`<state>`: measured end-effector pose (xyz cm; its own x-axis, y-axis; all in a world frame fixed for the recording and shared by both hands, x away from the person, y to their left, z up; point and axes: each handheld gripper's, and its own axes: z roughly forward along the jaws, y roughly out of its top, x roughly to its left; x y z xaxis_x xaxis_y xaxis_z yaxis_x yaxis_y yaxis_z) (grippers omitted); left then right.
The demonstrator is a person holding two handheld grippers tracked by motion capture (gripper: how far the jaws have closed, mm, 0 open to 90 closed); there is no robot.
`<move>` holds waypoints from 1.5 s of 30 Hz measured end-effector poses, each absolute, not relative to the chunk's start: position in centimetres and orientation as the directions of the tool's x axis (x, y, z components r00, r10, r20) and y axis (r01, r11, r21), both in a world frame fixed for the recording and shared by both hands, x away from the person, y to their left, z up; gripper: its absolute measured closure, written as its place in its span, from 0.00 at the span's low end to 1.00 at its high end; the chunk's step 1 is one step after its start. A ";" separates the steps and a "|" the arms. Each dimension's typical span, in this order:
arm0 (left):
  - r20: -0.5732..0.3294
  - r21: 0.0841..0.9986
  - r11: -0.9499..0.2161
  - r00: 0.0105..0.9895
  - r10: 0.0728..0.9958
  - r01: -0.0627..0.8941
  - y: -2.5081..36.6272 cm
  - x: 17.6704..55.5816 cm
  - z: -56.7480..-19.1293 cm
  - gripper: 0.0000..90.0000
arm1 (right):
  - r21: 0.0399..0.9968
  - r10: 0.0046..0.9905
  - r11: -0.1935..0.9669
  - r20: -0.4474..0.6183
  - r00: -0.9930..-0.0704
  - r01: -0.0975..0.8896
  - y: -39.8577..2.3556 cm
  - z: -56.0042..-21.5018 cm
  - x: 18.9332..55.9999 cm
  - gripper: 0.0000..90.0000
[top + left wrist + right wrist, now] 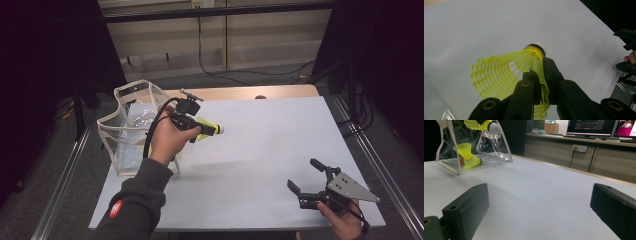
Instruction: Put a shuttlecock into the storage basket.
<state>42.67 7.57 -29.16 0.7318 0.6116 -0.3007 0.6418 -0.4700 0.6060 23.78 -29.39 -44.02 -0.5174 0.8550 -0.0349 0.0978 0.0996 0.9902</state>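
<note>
Two grippers: both are sitting over the white table [260,150], left one at the left side, right one at the near right corner.
Left gripper [541,75]: jaws are clamping the yellow mesh skirt of a shuttlecock [506,75], pinching the skirt edge close to the cork.
Shuttlecock: it is hanging above the table, just right of the clear bag [131,131], white cork end [220,129] pointing right in the high view. Skirt is flaring out to the left of the jaws in the left gripper view, and it is getting squashed where the pads are pressing.
Left hand [167,142]: it is wrapping the gripper body, dark sleeve coming in from the near edge, cable looping up past the bag.
Right gripper [307,182]: jaws are standing wide apart, nothing between them, resting low by the near right corner of the table. Its own view is showing bare table in the gap between the two black pads.
Right hand [345,222]: it is holding the gripper from the near edge, well apart from the shuttlecock.
Clear bag: it is standing upright at the far left of the table, top open, cream trim along its edges.
Second shuttlecock [467,156]: yellow as well, it is lying inside the bag on its floor, seen through the clear wall in the right gripper view.
</note>
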 end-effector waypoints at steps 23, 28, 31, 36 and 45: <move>-0.285 0.609 -0.467 0.726 0.626 0.642 8.2 42.9 -27.0 0.96 | 0.990 0.855 0.099 -0.033 -0.518 0.101 -29.4 -44.0 23.7 0.02; -0.281 0.604 -0.470 0.724 0.630 0.643 8.4 43.0 -26.5 0.96 | 0.990 0.855 0.099 -0.033 -0.517 0.099 -29.4 -44.0 23.7 0.02; -0.275 0.609 -0.469 0.725 0.632 0.640 8.6 43.1 -26.1 0.96 | 0.990 0.855 0.099 -0.034 -0.517 0.099 -29.4 -44.0 23.7 0.02; -0.274 0.612 -0.463 0.721 0.636 0.641 8.9 43.2 -25.6 0.96 | 0.990 0.855 0.098 -0.032 -0.517 0.100 -29.4 -44.0 23.7 0.02; -0.266 0.612 -0.465 0.720 0.640 0.640 9.2 43.2 -24.9 0.96 | 0.990 0.855 0.098 -0.032 -0.518 0.100 -29.4 -44.0 23.7 0.02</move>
